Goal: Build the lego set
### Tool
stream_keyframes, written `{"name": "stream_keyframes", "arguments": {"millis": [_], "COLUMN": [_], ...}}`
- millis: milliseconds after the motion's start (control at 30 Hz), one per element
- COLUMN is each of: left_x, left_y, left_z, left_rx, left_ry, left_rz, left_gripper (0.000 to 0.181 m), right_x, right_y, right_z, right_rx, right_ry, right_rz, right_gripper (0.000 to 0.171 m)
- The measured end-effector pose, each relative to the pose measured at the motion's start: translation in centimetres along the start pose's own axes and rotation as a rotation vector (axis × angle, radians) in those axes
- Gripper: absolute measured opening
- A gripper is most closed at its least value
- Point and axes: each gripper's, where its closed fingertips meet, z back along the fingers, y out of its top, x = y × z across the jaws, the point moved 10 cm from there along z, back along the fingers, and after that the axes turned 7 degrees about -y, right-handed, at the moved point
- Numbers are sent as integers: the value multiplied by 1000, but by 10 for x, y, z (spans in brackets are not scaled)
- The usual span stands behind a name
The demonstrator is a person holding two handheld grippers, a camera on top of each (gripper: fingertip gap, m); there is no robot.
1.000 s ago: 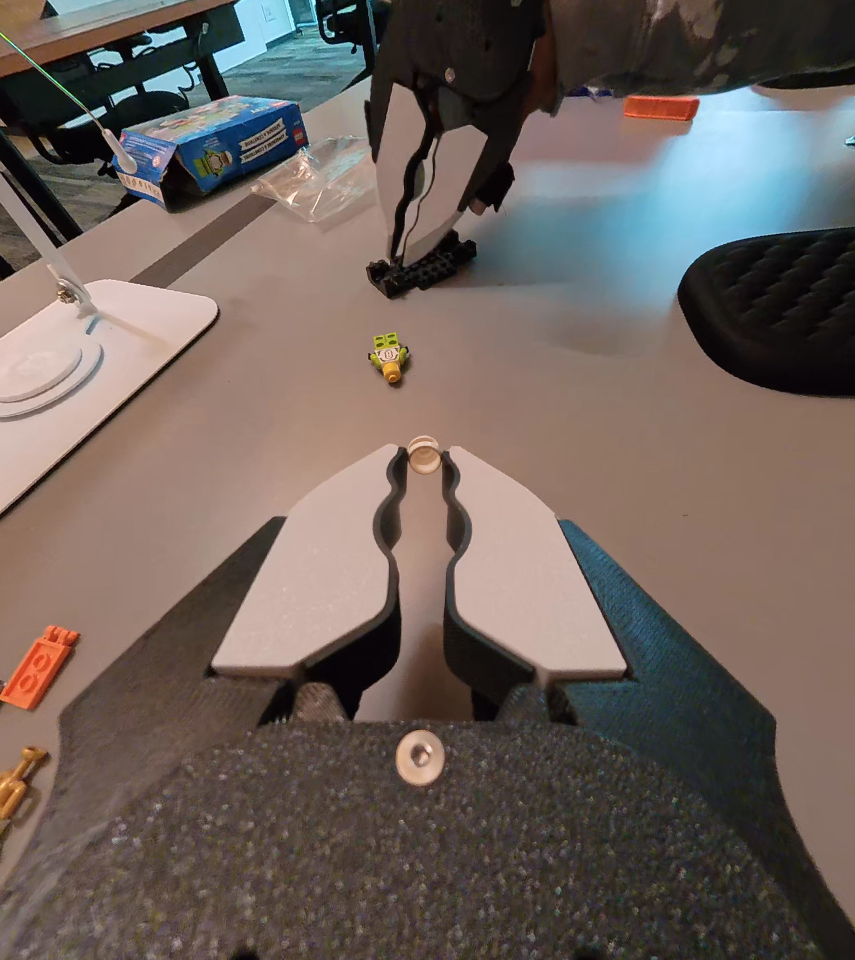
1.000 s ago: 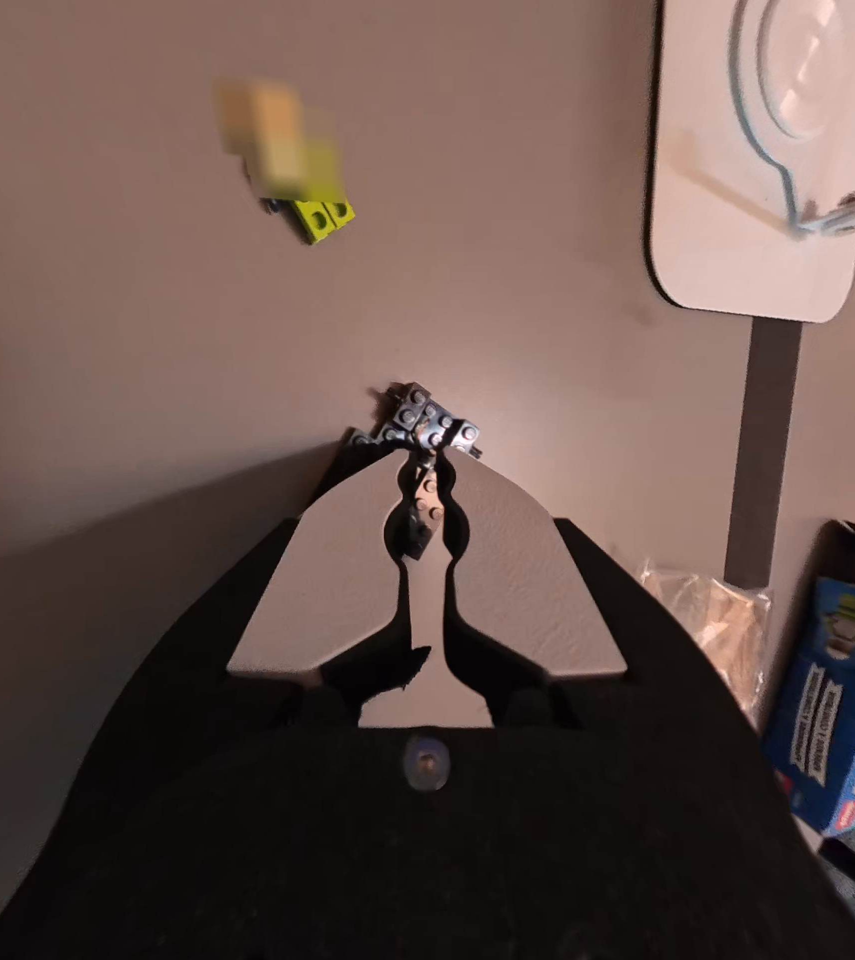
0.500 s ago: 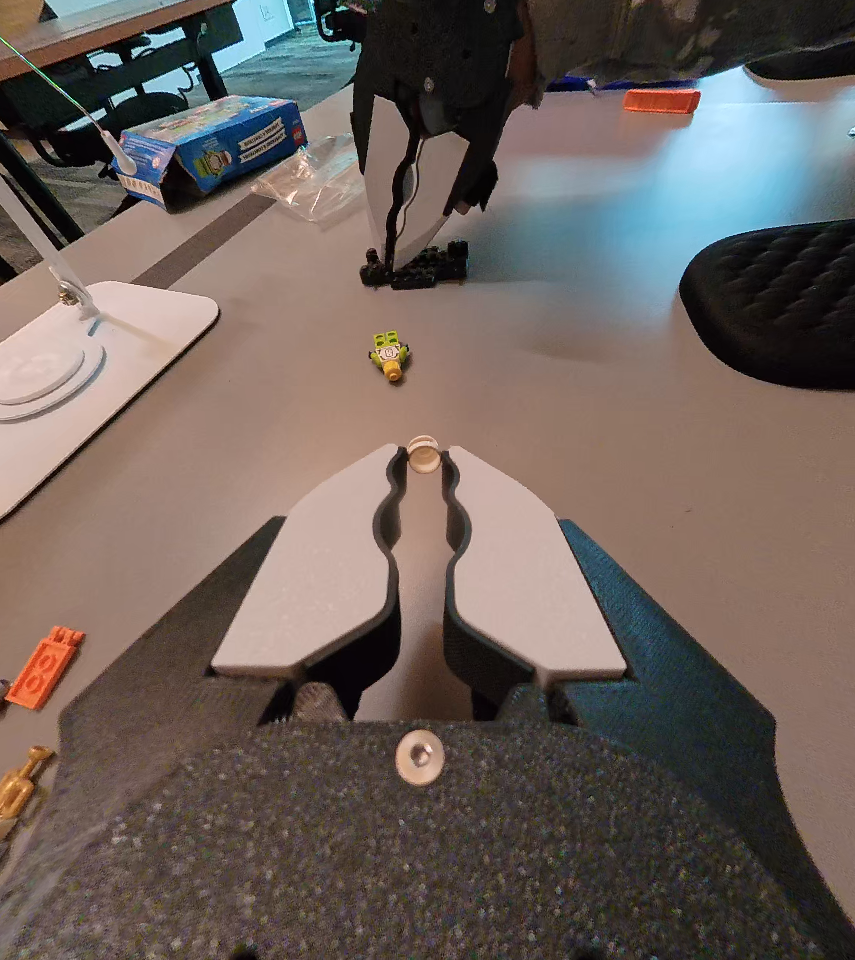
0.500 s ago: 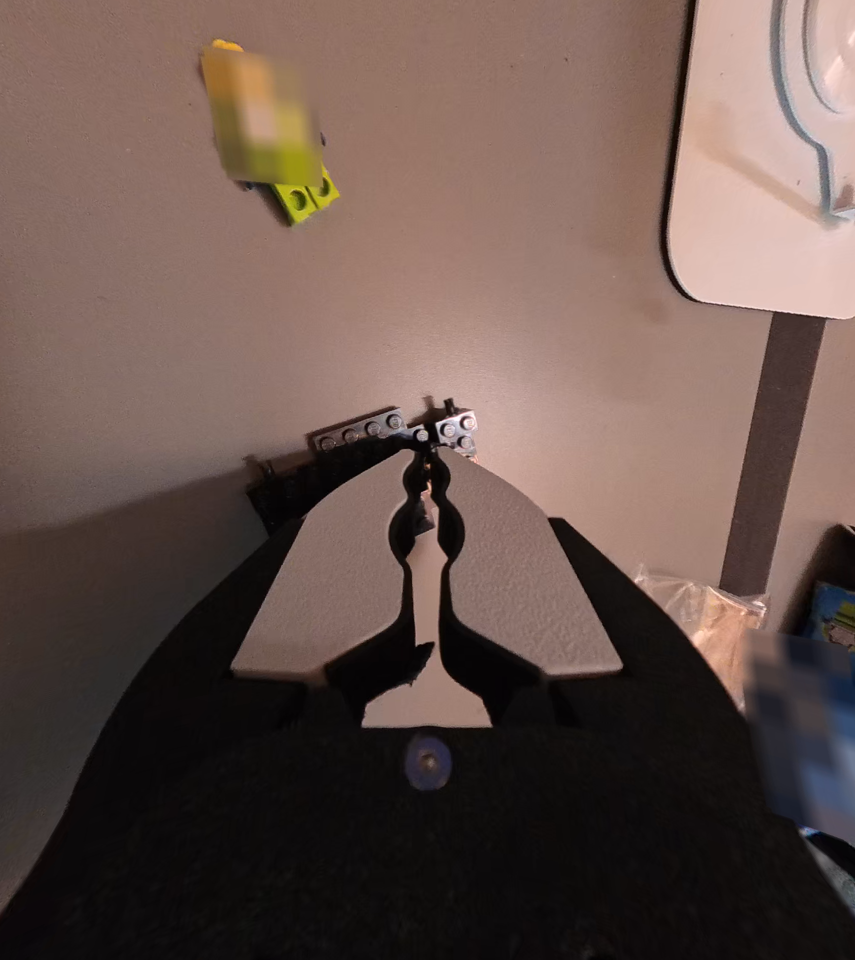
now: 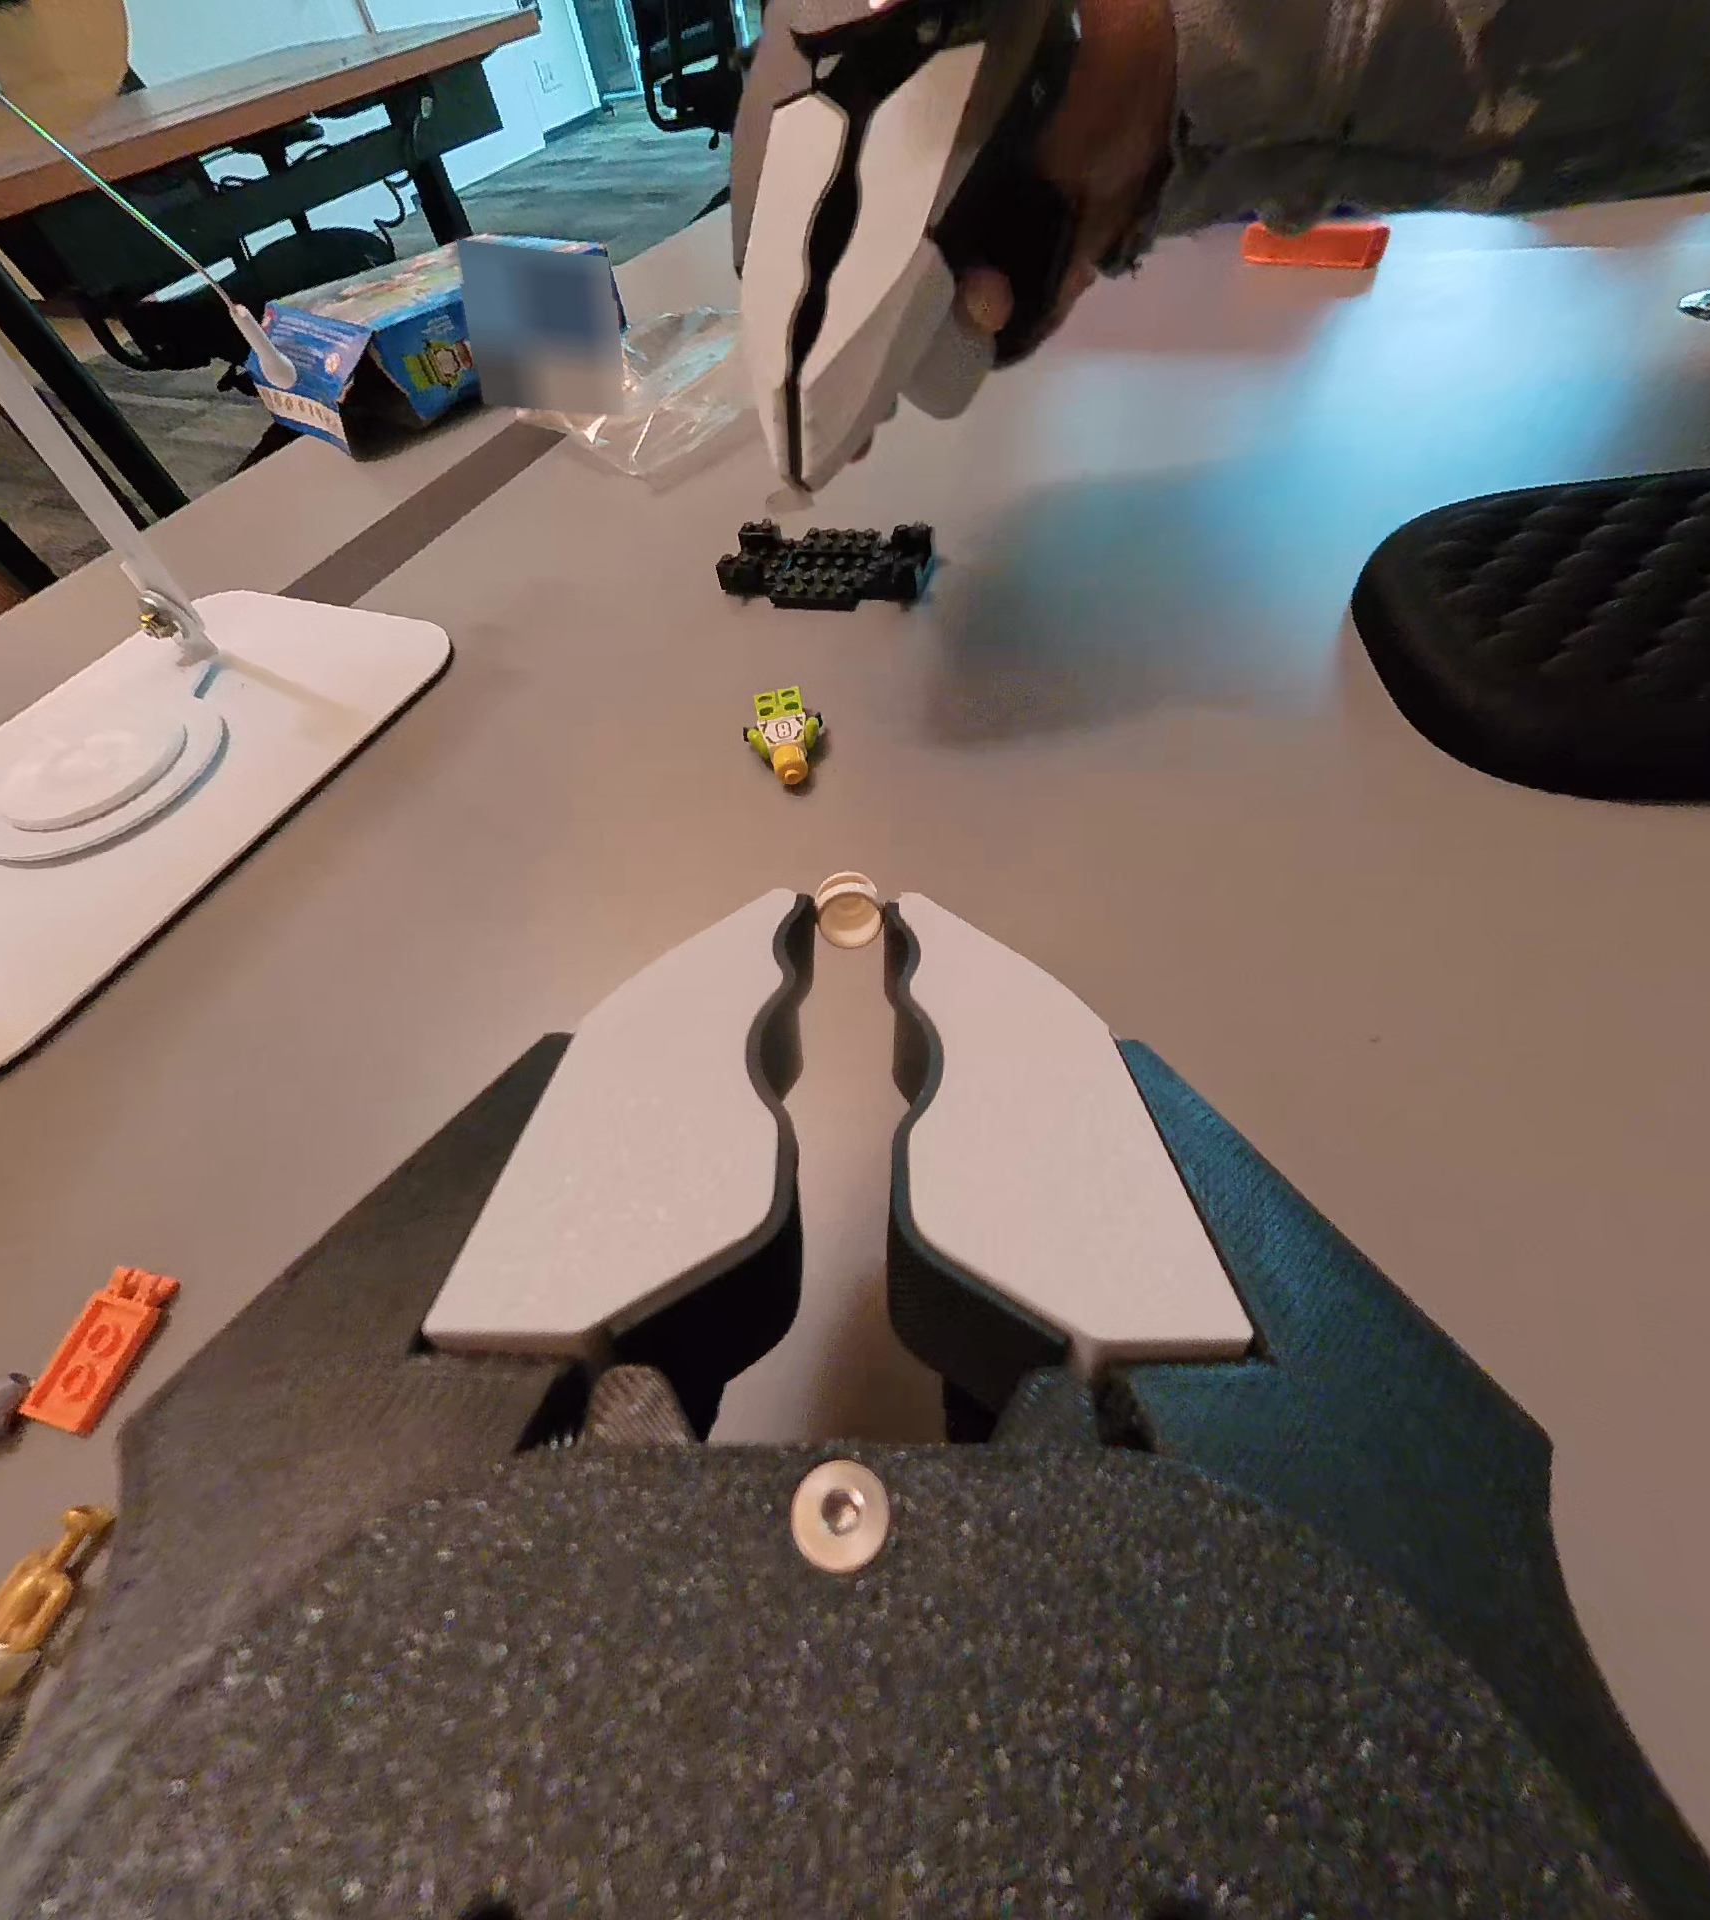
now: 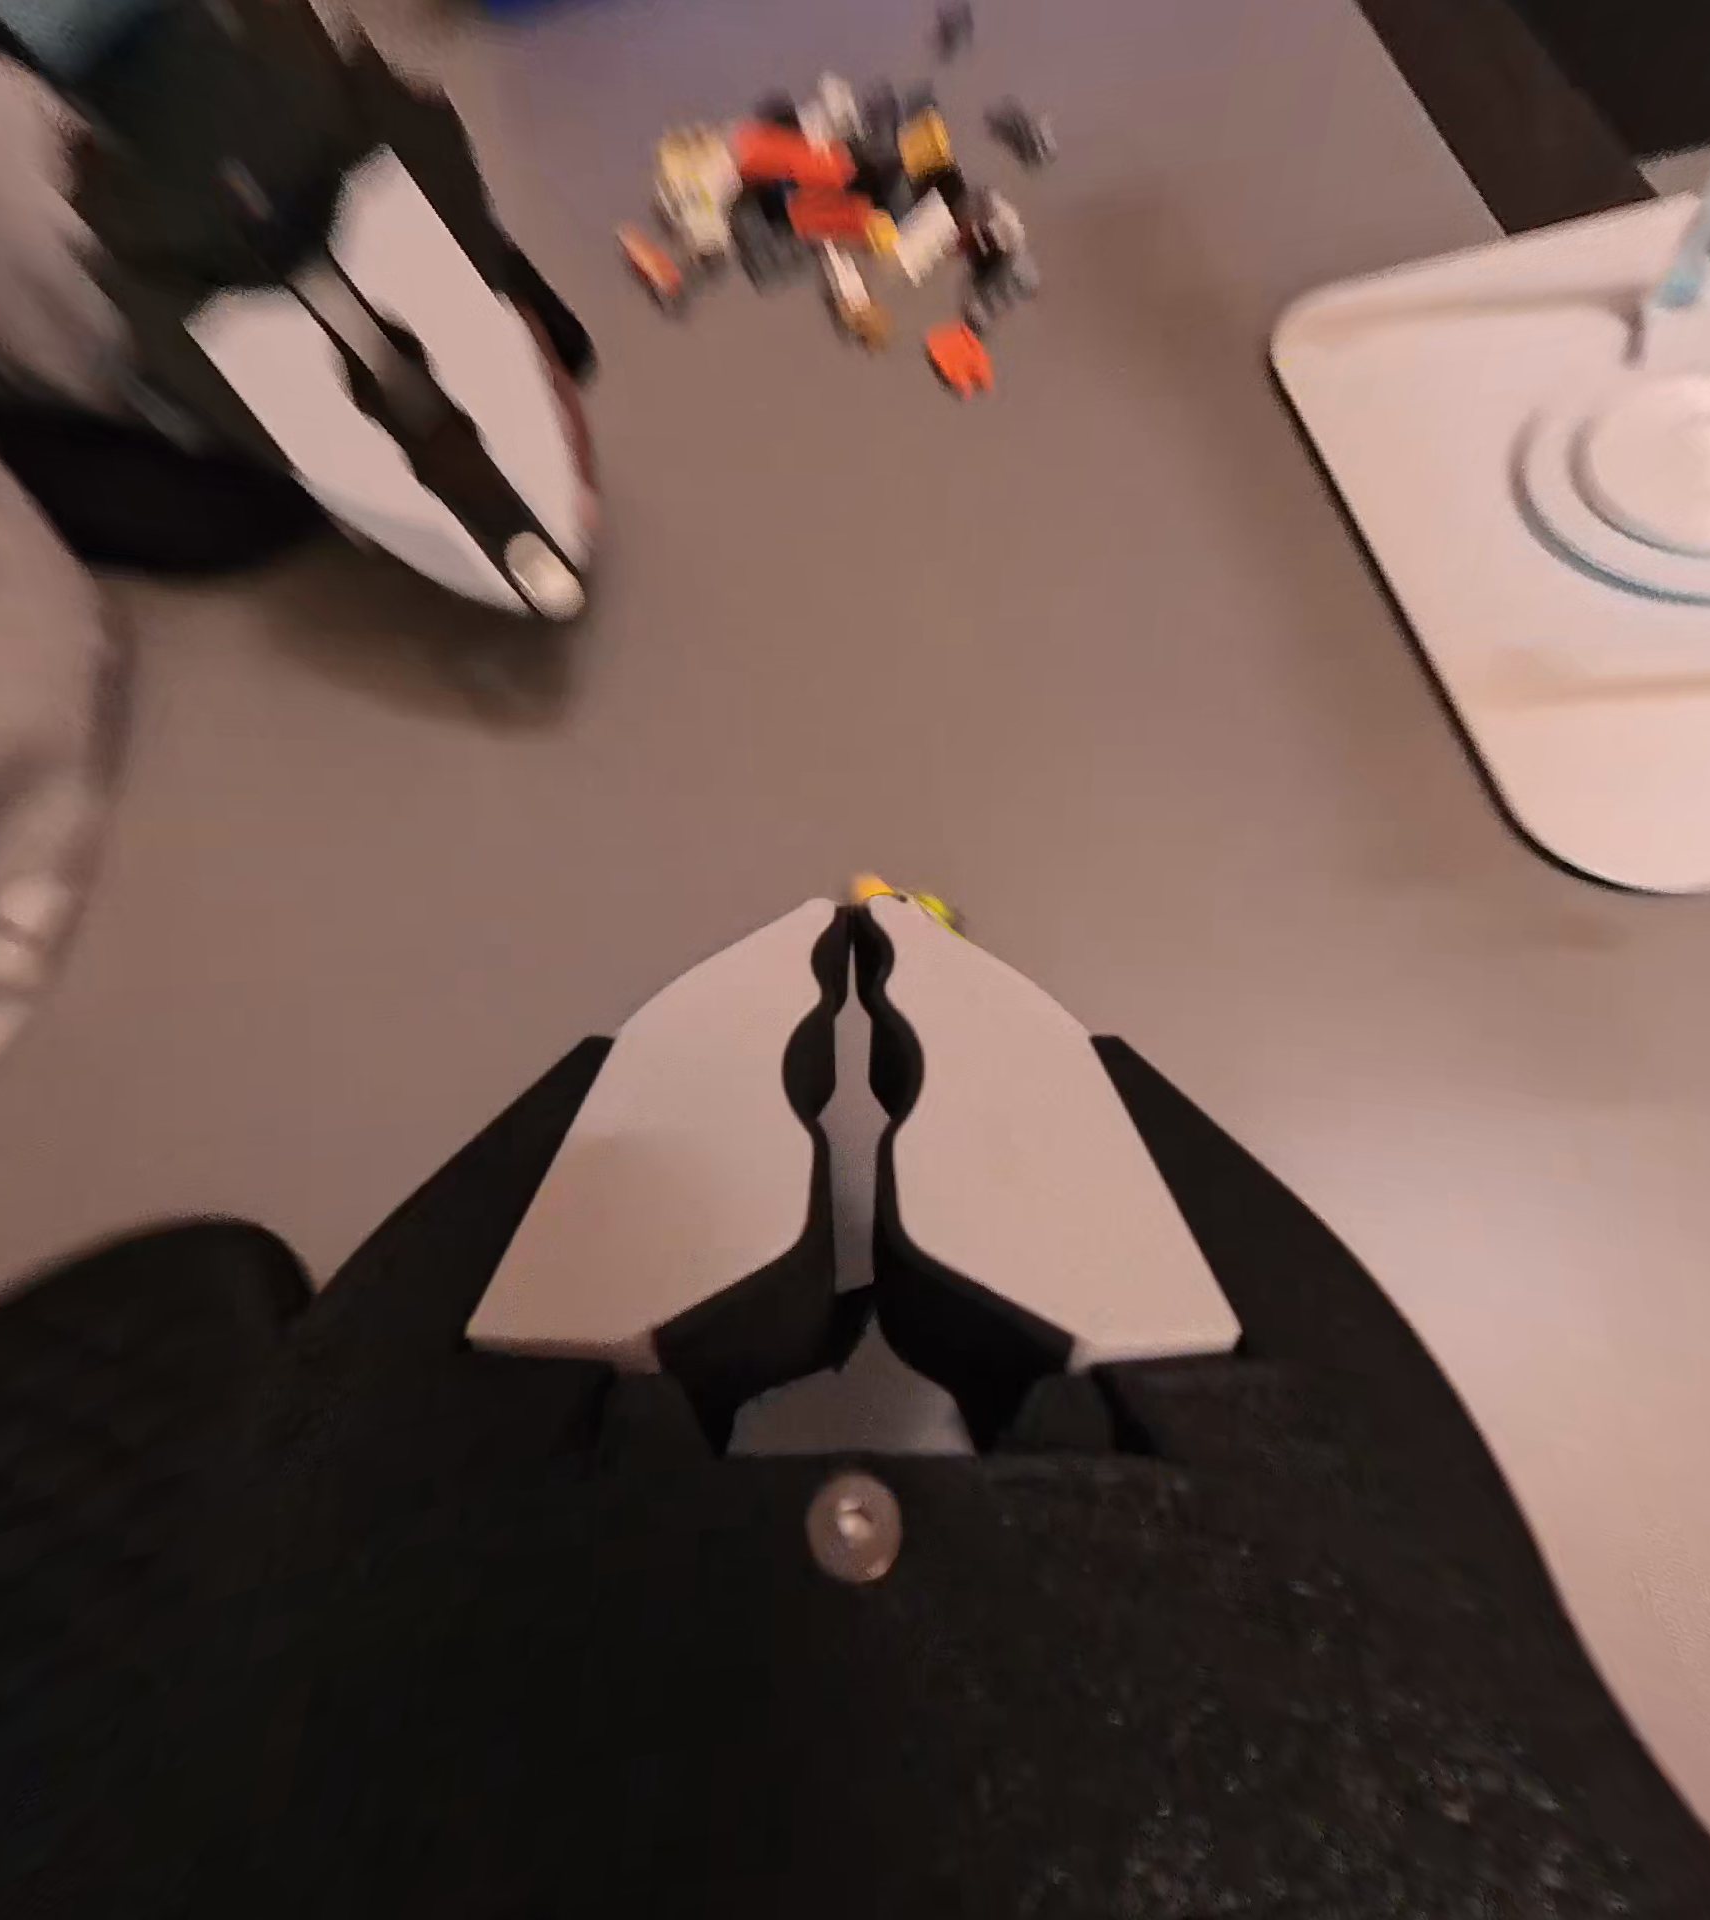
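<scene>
A grey desk (image 5: 1246, 1039) seen from two hand-held grippers. The left gripper (image 5: 849, 920) sits low over the desk, its pale fingers (image 5: 664, 1122) parted only slightly and pinching a small round white lego piece (image 5: 847, 914) at their tips.

Farther along the desk, straight ahead of those tips, lies a lime-green and yellow lego minifigure (image 5: 783, 732) on its back. Beyond it rests a flat black lego base plate (image 5: 825, 566) covered in studs, lying free on the desk with nothing touching it.

The right gripper (image 5: 797, 473) hangs in the air just above and behind that black plate, held by a person's hand (image 5: 1059, 229) in a patterned sleeve. Its fingers are pressed almost together with only a thin slit between them, and they hold nothing (its own view is motion-blurred, but it shows the same). In that view the fingertips (image 6: 856, 914) point down near the minifigure (image 6: 918, 899), which peeks out just past them.

Toward the desk's left edge stands a white lamp base (image 5: 134, 769). At the far edge lie a blue lego box (image 5: 383, 353) and a clear plastic bag (image 5: 674, 405). A black mesh pad (image 5: 1609, 623) lies at the right edge. Loose pieces lie at the near left corner, among them an orange hinged plate (image 5: 103, 1349) and a gold piece (image 5: 35, 1584); the right wrist view shows a scattered pile of loose lego pieces (image 6: 840, 218).
</scene>
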Motion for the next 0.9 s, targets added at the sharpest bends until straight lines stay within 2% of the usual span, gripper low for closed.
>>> {"name": "stream_keyframes", "arguments": {"millis": [233, 433, 600, 900], "left_x": [5, 8, 8, 8], "left_y": [8, 16, 20, 22], "left_z": [5, 13, 18, 21], "left_rx": [89, 166, 213, 245], "left_ry": [36, 86, 109, 114], "left_rz": [-66, -94, -95, -88], "left_gripper": [12, 12, 12, 12], "right_x": [-64, -87, -90, -88], "right_y": [35, 37, 35, 35], "right_z": [-39, -68, -77, -77], "right_rx": [325, 491, 526, 502], "right_ry": [352, 493, 488, 457], "right_rz": [-350, -682, -765, -784], "right_gripper": [0, 0, 0, 0]}}
